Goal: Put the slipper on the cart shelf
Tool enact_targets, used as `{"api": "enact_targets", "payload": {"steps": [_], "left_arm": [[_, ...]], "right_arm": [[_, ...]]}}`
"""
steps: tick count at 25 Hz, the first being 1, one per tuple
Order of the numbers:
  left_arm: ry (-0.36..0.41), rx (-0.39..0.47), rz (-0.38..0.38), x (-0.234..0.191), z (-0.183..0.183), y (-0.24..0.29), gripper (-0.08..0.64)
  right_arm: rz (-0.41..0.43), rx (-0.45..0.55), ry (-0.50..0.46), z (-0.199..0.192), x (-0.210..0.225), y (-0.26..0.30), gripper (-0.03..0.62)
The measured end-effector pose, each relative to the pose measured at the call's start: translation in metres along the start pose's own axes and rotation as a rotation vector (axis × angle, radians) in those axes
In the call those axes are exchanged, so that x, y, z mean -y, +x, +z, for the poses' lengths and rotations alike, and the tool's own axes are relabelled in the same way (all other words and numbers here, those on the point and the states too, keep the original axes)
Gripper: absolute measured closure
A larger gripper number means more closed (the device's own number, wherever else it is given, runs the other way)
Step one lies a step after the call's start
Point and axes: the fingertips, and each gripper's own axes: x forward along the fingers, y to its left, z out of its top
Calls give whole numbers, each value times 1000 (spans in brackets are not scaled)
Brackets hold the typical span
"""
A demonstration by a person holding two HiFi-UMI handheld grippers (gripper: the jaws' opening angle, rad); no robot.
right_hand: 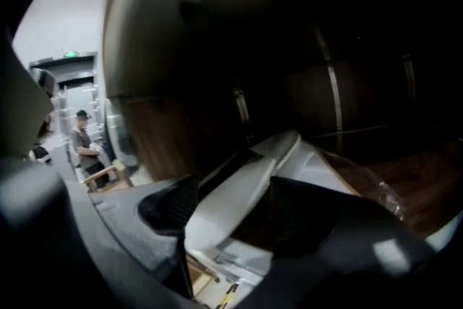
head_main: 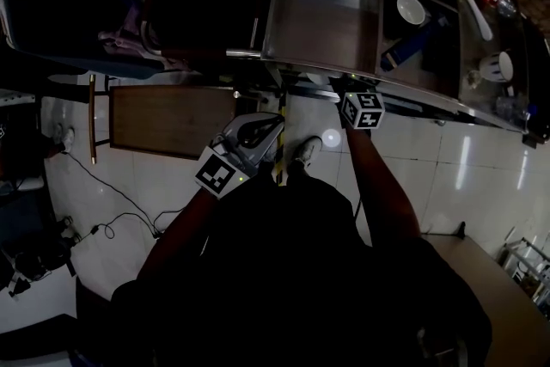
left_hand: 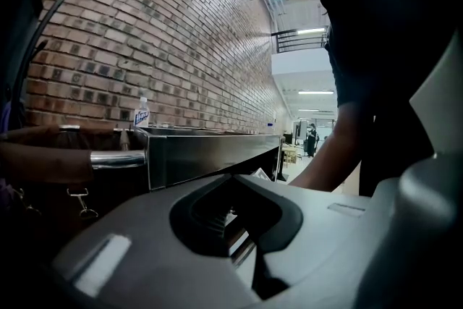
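Note:
A white slipper (right_hand: 242, 188) lies sole-up on the brown wooden cart shelf (right_hand: 412, 184), between the wide-apart jaws of my right gripper (right_hand: 231, 206). That gripper is open and its dark pads (right_hand: 170, 206) flank the slipper. In the head view only the right gripper's marker cube (head_main: 362, 109) shows, at the steel cart's (head_main: 326, 21) front rail; its jaws are hidden under the cart's upper level. My left gripper (head_main: 258, 133) hangs beside the cart's near corner, shut and holding nothing (left_hand: 235, 217). The cart's steel edge (left_hand: 210, 155) runs just ahead of it.
A white bowl (head_main: 411, 9) and a blue object (head_main: 400, 51) sit on the cart top. A water bottle (left_hand: 142, 113) stands by the brick wall (left_hand: 159, 47). A low wooden board (head_main: 172, 120) and cables (head_main: 112, 219) lie on the tiled floor at left. A person (right_hand: 83, 141) stands far off.

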Motion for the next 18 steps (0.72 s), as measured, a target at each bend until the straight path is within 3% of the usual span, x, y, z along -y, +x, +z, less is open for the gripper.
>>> {"api": "enact_targets", "payload": {"steps": [10,15,17,18], "left_arm": [[17,36,10,13,14,-2,560],[17,43,42,19,18,-11,560],[18,41,60,20,17,-16,560],[18,38,69,21,17,-18,560]], "right_arm": [[208,-11,-86,-14,-76,-55,318],[365,85,-177,27,-129,-92,533],[428,130,-196,48,-150,-107,592],[453,147,-196,58,-160,-114,592]]}}
